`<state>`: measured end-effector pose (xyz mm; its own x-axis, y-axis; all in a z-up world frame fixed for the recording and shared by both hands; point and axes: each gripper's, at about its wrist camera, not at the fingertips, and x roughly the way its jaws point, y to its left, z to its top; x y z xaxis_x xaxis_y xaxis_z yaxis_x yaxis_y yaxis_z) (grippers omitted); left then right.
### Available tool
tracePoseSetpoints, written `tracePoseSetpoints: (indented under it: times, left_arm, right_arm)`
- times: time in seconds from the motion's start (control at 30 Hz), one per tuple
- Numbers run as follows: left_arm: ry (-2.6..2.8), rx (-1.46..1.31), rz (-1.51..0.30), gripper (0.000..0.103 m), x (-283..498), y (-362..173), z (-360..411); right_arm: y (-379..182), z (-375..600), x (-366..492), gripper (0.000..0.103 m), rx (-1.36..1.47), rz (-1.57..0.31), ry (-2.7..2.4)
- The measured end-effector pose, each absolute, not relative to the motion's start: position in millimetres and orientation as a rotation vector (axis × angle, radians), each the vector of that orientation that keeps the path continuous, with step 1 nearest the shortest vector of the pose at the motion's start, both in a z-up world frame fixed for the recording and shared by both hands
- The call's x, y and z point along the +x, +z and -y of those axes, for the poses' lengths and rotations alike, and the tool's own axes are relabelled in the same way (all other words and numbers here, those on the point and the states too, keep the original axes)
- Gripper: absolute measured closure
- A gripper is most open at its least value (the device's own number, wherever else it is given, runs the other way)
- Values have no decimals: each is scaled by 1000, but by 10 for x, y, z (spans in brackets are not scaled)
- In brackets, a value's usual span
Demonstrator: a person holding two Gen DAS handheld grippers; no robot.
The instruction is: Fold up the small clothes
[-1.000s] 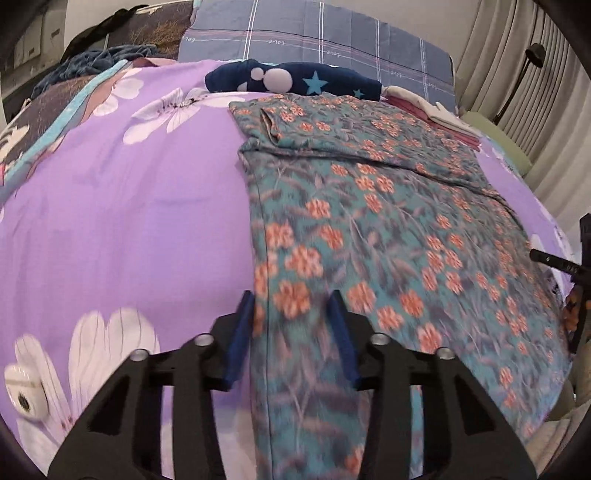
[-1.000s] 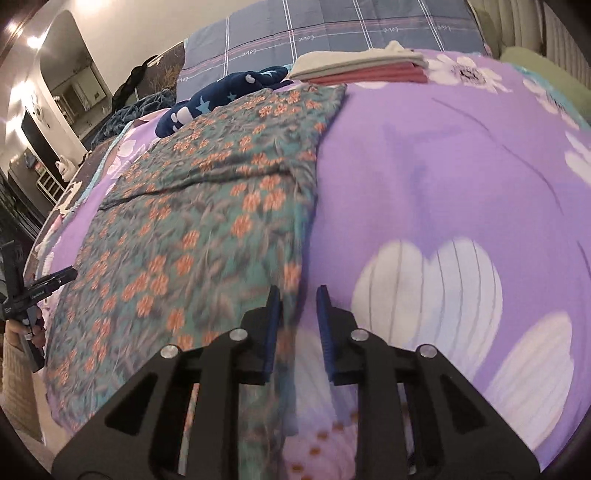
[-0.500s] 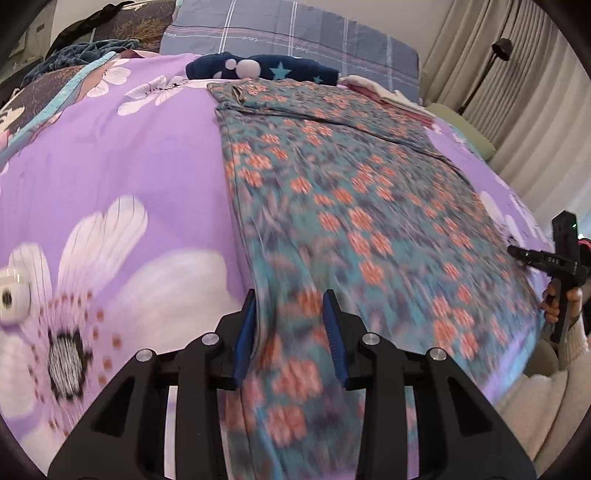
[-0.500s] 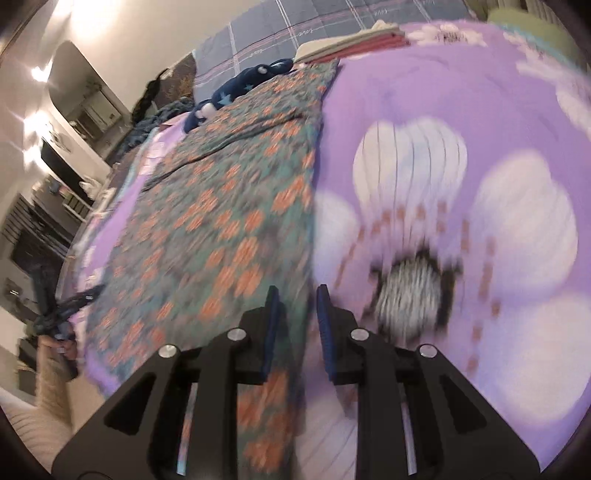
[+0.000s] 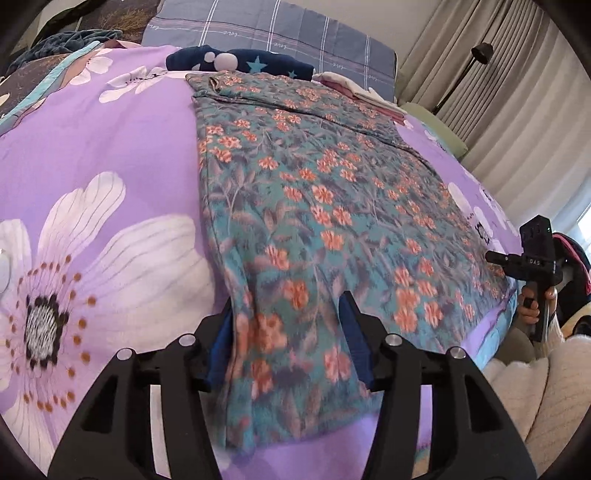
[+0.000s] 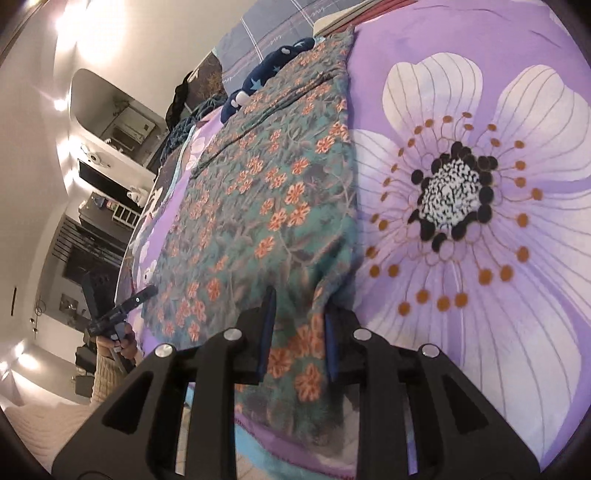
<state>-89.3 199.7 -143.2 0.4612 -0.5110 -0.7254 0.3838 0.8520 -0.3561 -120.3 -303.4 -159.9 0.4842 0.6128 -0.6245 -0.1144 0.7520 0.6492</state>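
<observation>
The floral garment, teal with orange blossoms, lies spread flat on the bed, over the purple bedspread with its large white flower print. Its far end is folded over near the head of the bed; its near hem hangs at the bed's front edge, where both tongs are stationed.

Left tongs: positioned at the garment's near left corner. The jaws have just been opening and now stand moderately wide. The cloth runs between the blue pads and bulges up there, but I cannot tell from the left wrist view whether the pads press on it.

Right tongs: positioned at the garment's near right corner, by the edge that borders the big white flower on the bedspread. The jaws stand narrow, and a gathered ridge of the garment sits pinched between the blue pads, with the hem draping below them over the bed edge.

Beyond the garment's far end, relative to the garment: a dark navy cloth with stars and dots lies just past the far left corner; a small stack of folded pale and pink items lies just past the far right corner; a grey plaid pillow stands behind both.

Each wrist view shows the opposite tool's handle gripped in the person's hand, with a cream knitted sleeve at the front edge of the bed. Curtains hang on the garment's right side.
</observation>
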Motion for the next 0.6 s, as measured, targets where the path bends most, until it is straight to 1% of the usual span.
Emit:
tracePoseSetpoints:
  times: [0.1,0.2,0.3,0.33,0.37,0.4,0.43,0.5,0.6]
  left_arm:
    - [-558,-164,-939,49,-980,-1447,-2088]
    - [-576,-220,-936,53,-890,-1468,-2147]
    - [-567,-244,-925,60,-782,-1483,-2143]
    - [-554,-237,-922,68,-767,-1480,-2139]
    - [-534,-230,-921,86,-764,-1476,-2142]
    - [-521,-232,-923,96,-763,-1472,-2154]
    - [-514,-264,-928,98,-755,-1458,-2195]
    - [-492,-310,-913,99,-754,-1373,-2256]
    - [-497,-322,-795,100,-806,-970,-2262]
  right_arm:
    - [-1592,3104,-1362,78,587,-986,487]
    - [-1626,3104,-1345,70,624,-977,505]
    - [-1609,3000,-1230,63,616,-971,525]
    - [-1591,2951,-1209,63,589,-971,523]
    - [-1576,2923,-1207,68,571,-970,515]
    - [-1566,2916,-1213,96,557,-968,499]
    - [-1561,2926,-1210,100,554,-977,478]
    - [-1514,3011,-1231,101,615,-949,477]
    - [-1164,3186,-1300,101,667,-806,504]
